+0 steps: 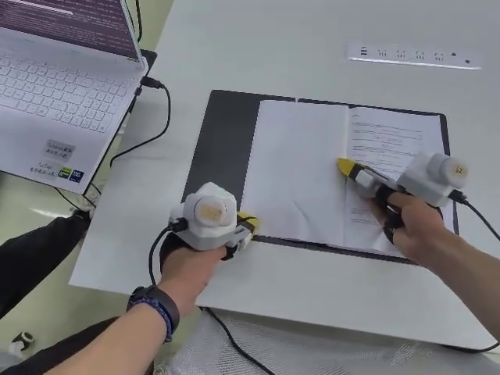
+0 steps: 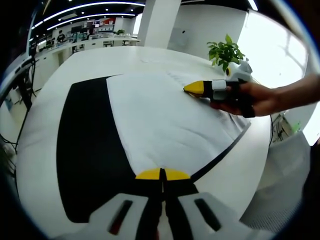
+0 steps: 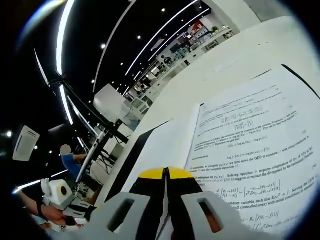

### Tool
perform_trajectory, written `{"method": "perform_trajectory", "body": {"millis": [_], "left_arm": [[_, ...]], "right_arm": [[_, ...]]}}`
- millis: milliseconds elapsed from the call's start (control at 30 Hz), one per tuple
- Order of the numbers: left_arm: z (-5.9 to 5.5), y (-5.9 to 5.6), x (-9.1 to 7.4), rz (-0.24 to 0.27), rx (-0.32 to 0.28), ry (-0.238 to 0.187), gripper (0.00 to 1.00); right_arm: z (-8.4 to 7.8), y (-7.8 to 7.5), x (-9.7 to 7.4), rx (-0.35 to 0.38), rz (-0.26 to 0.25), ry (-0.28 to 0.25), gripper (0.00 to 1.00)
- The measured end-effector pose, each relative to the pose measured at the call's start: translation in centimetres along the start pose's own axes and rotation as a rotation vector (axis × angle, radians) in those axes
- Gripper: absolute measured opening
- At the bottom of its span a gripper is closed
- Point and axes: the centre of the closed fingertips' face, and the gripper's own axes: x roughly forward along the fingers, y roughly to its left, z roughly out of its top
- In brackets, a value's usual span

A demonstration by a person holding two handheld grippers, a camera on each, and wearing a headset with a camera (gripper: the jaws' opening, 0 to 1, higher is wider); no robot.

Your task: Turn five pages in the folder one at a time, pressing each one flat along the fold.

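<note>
Right gripper (image 1: 346, 166), fingers pinched together on nothing, is touching the fold (image 1: 347, 129) of the open folder (image 1: 226, 148) lying on the table (image 1: 273, 47), fold running near to far, while left gripper (image 1: 247, 224), fingers likewise closed, is sitting at the near corner of the blank page (image 1: 297, 168).

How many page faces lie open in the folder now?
2. A blank page lies left of the fold, a printed page right of it; the jaws of the right gripper rest at the fold. More sheets may be hidden beneath.
</note>
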Motion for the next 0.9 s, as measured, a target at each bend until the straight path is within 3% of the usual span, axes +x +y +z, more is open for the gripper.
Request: {"method": "perform_trajectory", "body": {"millis": [467,567,700,900], "left_arm": [[0.1,0.0,0.0,-0.01,-0.013,-0.009,0.0],[0.0,0.0,0.1,-0.012,-0.018,-0.009,0.0],[0.0,0.1,0.1,-0.014,-0.024,-0.012,0.0],[0.0,0.0,0.1,-0.019,-0.01,-0.007,0.0]], "right_arm": [[1.9,-1.0,2.1,0.034,-0.007,-0.05,0.0],[2.3,-1.2,2.4,0.096,-0.001,-0.052,0.0],[2.8,-1.6,3.0,0.058,-0.012,-0.072,0.0],[3.8,-2.2,4.0,0.059,-0.037,-0.109,0.0]]}}
